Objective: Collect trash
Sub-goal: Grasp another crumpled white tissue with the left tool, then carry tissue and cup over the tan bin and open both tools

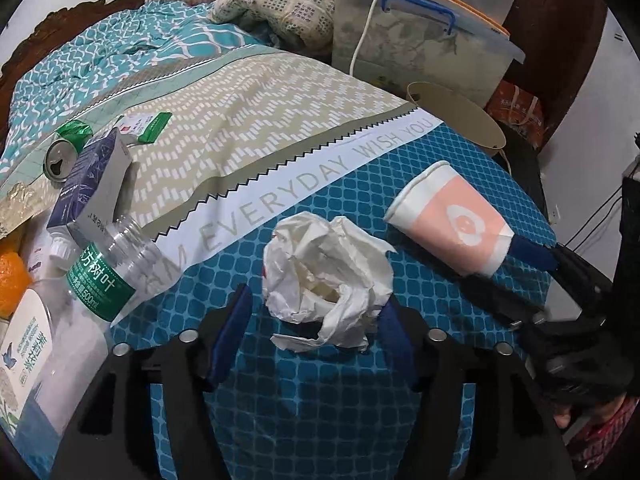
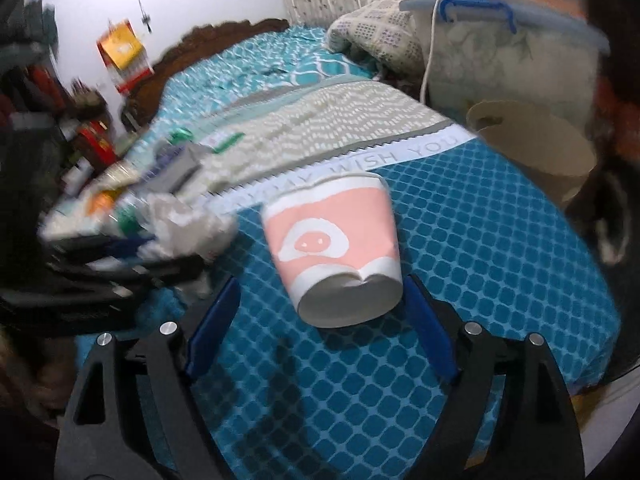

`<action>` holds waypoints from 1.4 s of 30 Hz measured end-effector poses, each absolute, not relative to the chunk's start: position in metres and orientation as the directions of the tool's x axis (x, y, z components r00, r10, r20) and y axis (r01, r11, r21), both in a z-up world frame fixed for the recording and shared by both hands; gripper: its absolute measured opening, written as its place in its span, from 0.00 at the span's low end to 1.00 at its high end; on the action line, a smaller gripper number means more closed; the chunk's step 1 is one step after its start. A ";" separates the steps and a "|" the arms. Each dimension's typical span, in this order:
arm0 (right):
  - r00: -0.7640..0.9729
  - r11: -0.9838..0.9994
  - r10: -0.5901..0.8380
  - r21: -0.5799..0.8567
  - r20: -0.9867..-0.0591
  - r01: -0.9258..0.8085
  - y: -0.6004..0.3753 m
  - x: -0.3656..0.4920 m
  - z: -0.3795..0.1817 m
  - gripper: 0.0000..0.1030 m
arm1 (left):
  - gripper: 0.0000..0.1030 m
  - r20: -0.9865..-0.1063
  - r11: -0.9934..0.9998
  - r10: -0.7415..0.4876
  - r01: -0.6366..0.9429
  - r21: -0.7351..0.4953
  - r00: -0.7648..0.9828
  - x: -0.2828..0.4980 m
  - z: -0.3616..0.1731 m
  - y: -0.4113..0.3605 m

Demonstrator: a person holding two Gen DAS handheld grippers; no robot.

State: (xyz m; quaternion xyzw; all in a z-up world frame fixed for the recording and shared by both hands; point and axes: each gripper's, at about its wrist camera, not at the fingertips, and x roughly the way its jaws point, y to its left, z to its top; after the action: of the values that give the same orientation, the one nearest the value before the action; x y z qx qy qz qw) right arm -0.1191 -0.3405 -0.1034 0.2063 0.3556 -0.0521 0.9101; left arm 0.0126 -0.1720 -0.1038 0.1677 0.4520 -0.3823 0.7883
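On the bed, which has a blue patterned cover, a crumpled tissue lies between the two fingers of the left gripper. The fingers stand partly open around it; the right one is at the edge of the tissue, the left one stays apart from it. A pink paper cup lies on its side, its dented bottom between the widely open fingers of the right gripper, which do not press it. To the left on the bed lie a plastic bottle, a can and a blue carton. A beige bin stands beside the bed.
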 end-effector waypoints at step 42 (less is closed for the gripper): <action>0.662 0.601 0.489 0.769 -0.568 0.216 -0.364 -0.103 -0.138 0.40 | 0.43 -0.823 0.601 -0.534 0.773 -0.205 0.197 -0.011 -0.097 -0.166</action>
State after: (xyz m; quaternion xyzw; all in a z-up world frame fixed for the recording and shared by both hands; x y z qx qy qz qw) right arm -0.1031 -0.3636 -0.1376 0.4384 0.4022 0.0854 0.7992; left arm -0.0111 -0.1658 -0.0965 0.1278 0.4674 -0.4281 0.7628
